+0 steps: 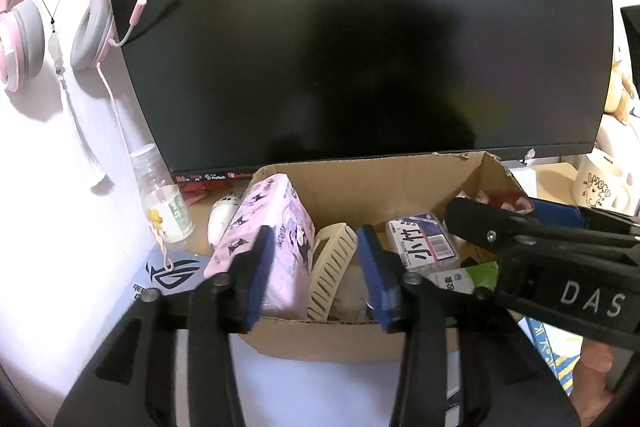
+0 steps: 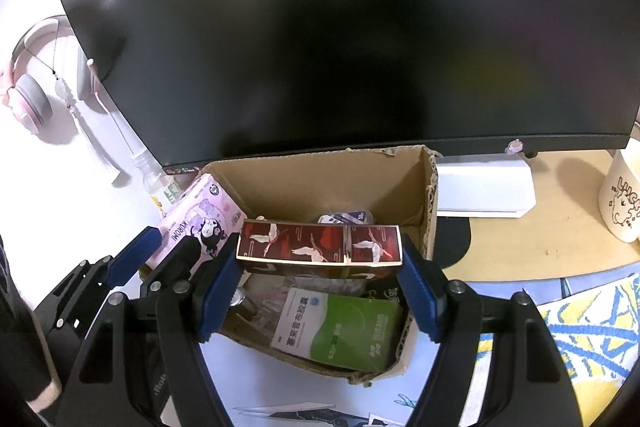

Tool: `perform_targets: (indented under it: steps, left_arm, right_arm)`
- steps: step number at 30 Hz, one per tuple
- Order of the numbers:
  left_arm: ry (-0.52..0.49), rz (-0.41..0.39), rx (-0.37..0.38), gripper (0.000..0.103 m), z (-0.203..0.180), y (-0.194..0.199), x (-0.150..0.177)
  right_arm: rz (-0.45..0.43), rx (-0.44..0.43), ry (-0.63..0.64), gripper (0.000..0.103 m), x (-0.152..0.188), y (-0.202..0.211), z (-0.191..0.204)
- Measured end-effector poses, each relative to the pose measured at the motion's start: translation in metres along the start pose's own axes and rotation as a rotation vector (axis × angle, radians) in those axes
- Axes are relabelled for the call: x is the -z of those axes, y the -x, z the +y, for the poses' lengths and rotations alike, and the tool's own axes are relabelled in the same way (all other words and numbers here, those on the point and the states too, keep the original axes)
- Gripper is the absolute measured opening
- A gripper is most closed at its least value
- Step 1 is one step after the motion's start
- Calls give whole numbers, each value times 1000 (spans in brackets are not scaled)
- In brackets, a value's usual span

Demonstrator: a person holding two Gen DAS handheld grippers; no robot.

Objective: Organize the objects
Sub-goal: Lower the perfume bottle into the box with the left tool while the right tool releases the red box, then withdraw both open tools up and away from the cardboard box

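An open cardboard box (image 1: 360, 183) (image 2: 320, 171) stands on the desk under the monitor. In it lie a pink Kuromi tissue pack (image 1: 260, 223) (image 2: 196, 219), a beige hair claw (image 1: 330, 263), a white and blue packet (image 1: 424, 243) and a green and white medicine box (image 2: 344, 327). My left gripper (image 1: 316, 279) hangs over the box's near edge with its jaws apart. The hair claw lies loose between them, and the left pad overlaps the tissue pack. My right gripper (image 2: 320, 259) is shut on a dark red box with white cranes (image 2: 316, 243), held level above the cardboard box.
A big black monitor (image 1: 360, 35) rises right behind the box. Pink headphones (image 1: 52, 23) hang on the left wall above a clear small bottle (image 1: 164, 203). A white mug (image 2: 624, 199) and a flat white box (image 2: 484, 191) sit to the right. A patterned mat (image 2: 580, 339) covers the near desk.
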State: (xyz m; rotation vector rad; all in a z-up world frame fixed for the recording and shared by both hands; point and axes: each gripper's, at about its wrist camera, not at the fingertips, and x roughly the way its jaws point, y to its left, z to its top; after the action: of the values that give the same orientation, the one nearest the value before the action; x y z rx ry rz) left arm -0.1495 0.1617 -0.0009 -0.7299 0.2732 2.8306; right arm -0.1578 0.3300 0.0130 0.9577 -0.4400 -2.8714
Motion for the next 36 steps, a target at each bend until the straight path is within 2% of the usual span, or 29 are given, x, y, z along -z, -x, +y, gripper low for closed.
perform_targets:
  steps: [1,3,10,13,16,18,21,25,36]
  left_arm:
    - [6,-3,0,64,1,1,0]
    - [22,-13,-2,69,2,4,0]
    - [22,-29,-7,77,5,16,-2]
    - [13,-40,-32,80,6,20,-3]
    - [18,-38,-22,87,10,23,-3]
    - [29,-38,-20,88,13,25,-3]
    - [35,-34,-20,89,17,29,-2]
    - [32,-41,-43,99,21,35,1]
    - [109,-31,-36,102,45,52,15]
  right_arm:
    - [-4,0,-5,81,1,1,0]
    - [-7,-10,-5,85,0,1,1]
    - [-19,6,35,98,0,9,9]
    - [-33,34,61,99,-2,11,14]
    - [-33,36,81,99,-3,13,17]
    - [-30,34,82,103,-4,15,17]
    - [-35,30,80,103,-4,18,17]
    - [1,24,80,103,-5,18,15]
    - [-24,54,123,103,-2,40,17]
